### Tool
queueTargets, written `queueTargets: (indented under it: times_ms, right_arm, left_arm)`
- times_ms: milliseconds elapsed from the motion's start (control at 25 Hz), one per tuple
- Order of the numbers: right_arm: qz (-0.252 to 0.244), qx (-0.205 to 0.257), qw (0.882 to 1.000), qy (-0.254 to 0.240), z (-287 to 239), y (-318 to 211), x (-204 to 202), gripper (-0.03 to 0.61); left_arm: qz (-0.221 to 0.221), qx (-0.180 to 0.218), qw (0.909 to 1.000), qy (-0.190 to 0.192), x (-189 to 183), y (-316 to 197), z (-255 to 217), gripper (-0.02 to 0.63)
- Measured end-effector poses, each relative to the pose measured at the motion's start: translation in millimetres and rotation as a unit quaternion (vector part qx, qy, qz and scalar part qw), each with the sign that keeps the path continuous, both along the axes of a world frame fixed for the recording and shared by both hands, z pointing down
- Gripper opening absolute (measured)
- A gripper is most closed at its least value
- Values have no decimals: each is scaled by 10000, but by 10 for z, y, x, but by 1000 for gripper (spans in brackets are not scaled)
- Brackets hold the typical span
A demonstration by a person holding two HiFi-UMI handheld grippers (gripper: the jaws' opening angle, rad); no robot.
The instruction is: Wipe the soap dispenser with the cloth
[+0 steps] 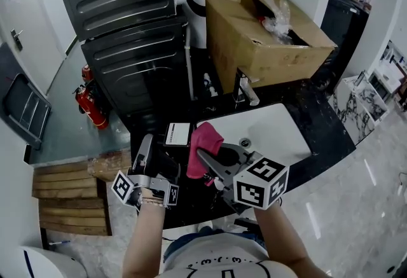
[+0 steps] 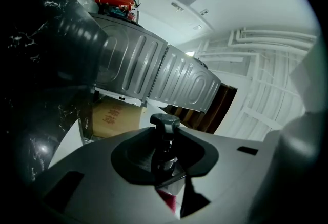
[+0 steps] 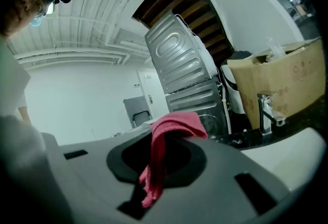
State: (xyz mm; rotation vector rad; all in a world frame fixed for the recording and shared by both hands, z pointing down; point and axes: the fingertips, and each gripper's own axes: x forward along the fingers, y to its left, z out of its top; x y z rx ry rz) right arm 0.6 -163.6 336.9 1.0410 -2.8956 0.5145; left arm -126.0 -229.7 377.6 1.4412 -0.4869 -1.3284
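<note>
While the left gripper's [image 1: 162, 156] fingers are clamped on the soap dispenser [image 1: 178, 134], it is held over the black counter's [image 1: 318, 119] front edge. Its long axis runs away from the person, pump end toward the stacked grey machines [image 1: 127, 28]. The right gripper's [image 1: 205, 157] fingers pinch the pink cloth [image 1: 205, 142] just beside it, by the white sink [image 1: 283, 137]. A tap [image 1: 245, 89] and a cardboard box [image 1: 254, 44] stand behind, well apart.

The sink [image 1: 280, 133] is set in the table [image 1: 331, 124] at centre right, with the tap [image 1: 243, 89] behind it and the cardboard box [image 1: 267, 35] behind the tap. Stacked machines [image 1: 127, 28] fill the upper left. A fire extinguisher [image 1: 89, 105] stands left of them, and a pallet [image 1: 67, 197] lies on the floor at lower left. At lower centre the left tool [image 1: 168, 159] holds the soap dispenser [image 1: 178, 135]. The cloth [image 1: 205, 149] hangs just right of it in the right tool [image 1: 208, 163].
</note>
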Motion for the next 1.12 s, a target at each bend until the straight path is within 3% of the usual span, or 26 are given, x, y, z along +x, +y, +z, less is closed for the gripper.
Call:
queueTargets:
  times_ms: [200, 480, 600, 760, 840, 880, 920, 1040, 1080, 1120]
  right_arm:
    - [74, -295, 9962, 813, 369, 3, -6, 48]
    - [131, -644, 9929, 992, 626, -33, 22, 48]
    - [259, -811, 9926, 866, 678, -40, 106, 49]
    - [443, -928, 9925, 655, 694, -36, 229, 48]
    - [555, -978, 9917, 625, 715, -47, 294, 48]
    - [609, -1011, 9911, 614, 731, -51, 330, 48]
    - [658, -1046, 9905, 606, 750, -50, 366, 48]
    - [799, -1164, 9881, 606, 815, -40, 479, 49]
    - [848, -1217, 9870, 616, 845, -40, 518, 48]
    - [893, -1276, 9858, 633, 881, -42, 557, 49]
  left_arm:
    - [-8, 124, 9999, -25, -10, -4, -105, 110]
    - [-16, 232, 9995, -232, -17, 54, -155, 112]
    - [-218, 430, 9922, -1149, -7, 76, -237, 110]
    - [-590, 651, 9619, -2591, -21, 53, -361, 110]
    - [-801, 649, 9418, -3199, -59, -12, -355, 109]
    - [-926, 617, 9253, -3625, -88, -57, -324, 109]
    - [-1061, 605, 9002, -4180, -119, -106, -292, 109]
    - [-1262, 816, 8028, -5770, -110, -275, -263, 108]
    - [-1235, 898, 7804, -6063, -86, -339, -248, 107]
    - [-1183, 980, 7652, -6252, -68, -407, -225, 107]
